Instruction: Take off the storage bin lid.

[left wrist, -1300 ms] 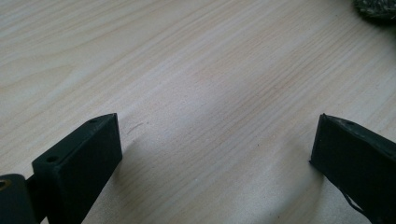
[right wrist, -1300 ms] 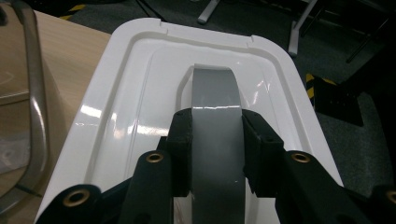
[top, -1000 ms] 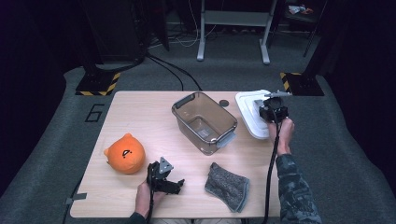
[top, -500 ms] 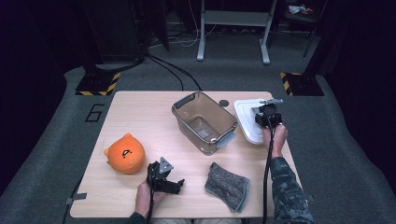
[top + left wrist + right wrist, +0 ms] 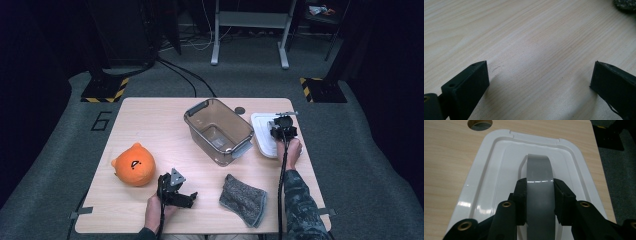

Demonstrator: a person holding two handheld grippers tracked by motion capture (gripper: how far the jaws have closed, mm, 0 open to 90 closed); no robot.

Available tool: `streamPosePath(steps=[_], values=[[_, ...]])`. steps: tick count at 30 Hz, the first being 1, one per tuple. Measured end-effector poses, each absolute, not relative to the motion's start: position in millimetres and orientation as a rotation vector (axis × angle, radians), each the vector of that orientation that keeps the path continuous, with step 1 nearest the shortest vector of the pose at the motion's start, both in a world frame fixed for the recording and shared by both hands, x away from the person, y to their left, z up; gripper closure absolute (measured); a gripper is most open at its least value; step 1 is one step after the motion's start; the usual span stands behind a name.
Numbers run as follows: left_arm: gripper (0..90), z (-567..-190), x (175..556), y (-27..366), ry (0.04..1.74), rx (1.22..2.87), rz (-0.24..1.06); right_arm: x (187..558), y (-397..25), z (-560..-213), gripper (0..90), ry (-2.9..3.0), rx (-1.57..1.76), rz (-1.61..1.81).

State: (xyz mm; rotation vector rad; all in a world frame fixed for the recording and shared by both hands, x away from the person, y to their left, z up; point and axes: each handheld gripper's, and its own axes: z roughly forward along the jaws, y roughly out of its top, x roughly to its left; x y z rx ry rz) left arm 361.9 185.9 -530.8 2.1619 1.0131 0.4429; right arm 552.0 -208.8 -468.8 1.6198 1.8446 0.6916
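A white bin lid (image 5: 496, 170) lies flat at the table's right edge, with a grey handle (image 5: 539, 172) arching over its middle. My right gripper (image 5: 539, 185) is shut on that handle, one jaw on each side. From above, the right gripper (image 5: 282, 127) sits over the lid (image 5: 260, 132), just right of a clear plastic bin (image 5: 218, 130). My left gripper (image 5: 186, 196) rests near the front edge. In its own view the left gripper (image 5: 539, 75) is open over bare wood with nothing between the jaws.
An orange plush toy (image 5: 133, 165) lies at the front left. A grey knitted cloth (image 5: 243, 199) lies at the front right, its edge (image 5: 625, 3) just beyond the left jaws. A round cable hole (image 5: 479, 123) is in the tabletop behind the lid.
My right gripper has moved a little toward the person and to the left over the lid. The left gripper has stayed put.
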Motion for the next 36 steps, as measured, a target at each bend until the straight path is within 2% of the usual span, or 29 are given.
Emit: streamPosePath(steps=[11,14,20,24,36], values=[[1.5,-531,362,186,1.013,2.161,0.443,555,-209,-484,65.4,1.887,1.668,0.680],[1.5,-531,362,186,1.014,2.161,0.443,552,-213,-484,59.1,1.885,1.688,0.703],[1.5,-531,362,186,1.013,2.162,0.443,543,-222,-473,27.9,1.913,1.681,0.770],[1.5,-531,362,186,1.014,2.162,0.442,531,-223,-462,15.7,1.902,1.650,0.784],[1.5,-531,362,186,1.013,2.162,0.443,489,-221,-459,7.5,1.941,1.535,0.824]])
